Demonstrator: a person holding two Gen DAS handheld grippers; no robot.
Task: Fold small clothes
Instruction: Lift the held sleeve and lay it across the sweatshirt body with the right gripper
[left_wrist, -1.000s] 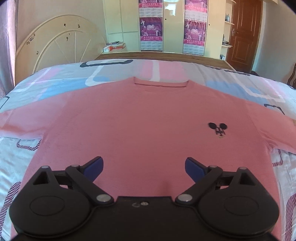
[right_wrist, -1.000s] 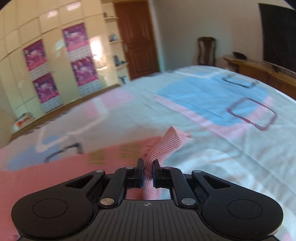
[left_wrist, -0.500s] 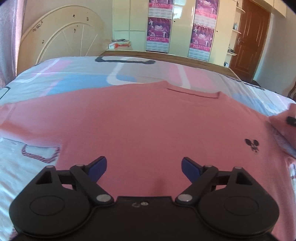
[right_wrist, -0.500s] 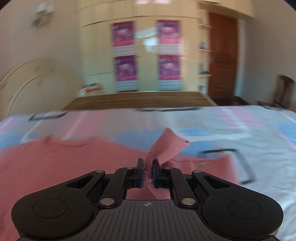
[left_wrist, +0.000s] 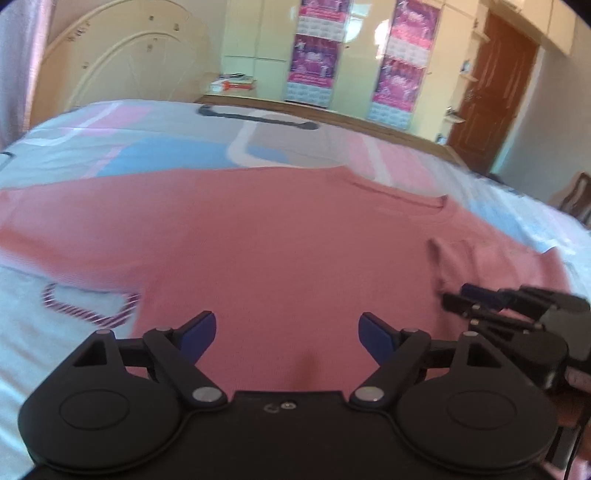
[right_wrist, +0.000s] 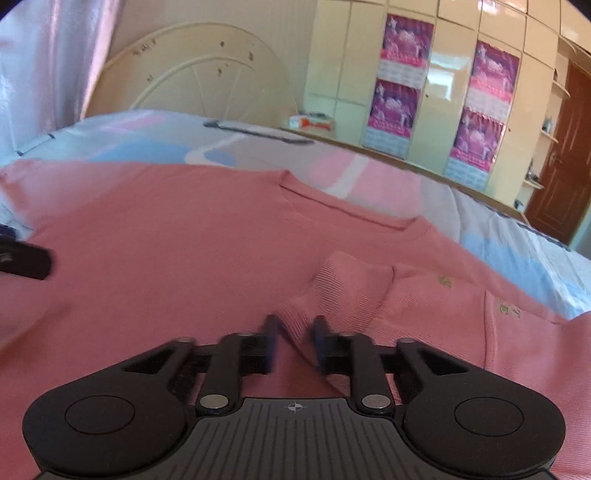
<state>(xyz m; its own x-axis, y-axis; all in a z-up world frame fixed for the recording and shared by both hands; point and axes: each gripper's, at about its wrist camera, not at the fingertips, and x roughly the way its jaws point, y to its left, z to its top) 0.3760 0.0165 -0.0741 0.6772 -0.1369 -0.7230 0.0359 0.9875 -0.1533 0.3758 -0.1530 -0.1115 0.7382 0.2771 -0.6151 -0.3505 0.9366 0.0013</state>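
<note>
Right wrist: right gripper (right_wrist: 294, 341) parted around sleeve (right_wrist: 334, 295) on pink shirt (right_wrist: 166, 251)

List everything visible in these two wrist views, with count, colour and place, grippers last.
pink T-shirt: one, pink, spread flat on the bed, one sleeve folded in over the chest
bed sheet: one, white with pink and blue patches, under the shirt
headboard: one, cream, arched, at the far left
wardrobe: one, cream, along the back wall
posters: four, purple, on the wardrobe doors
door: one, brown, far right
left gripper: one, black with blue pads, open over the shirt's lower part
right gripper: one, black, jaws parted around the folded sleeve's cuff
</note>
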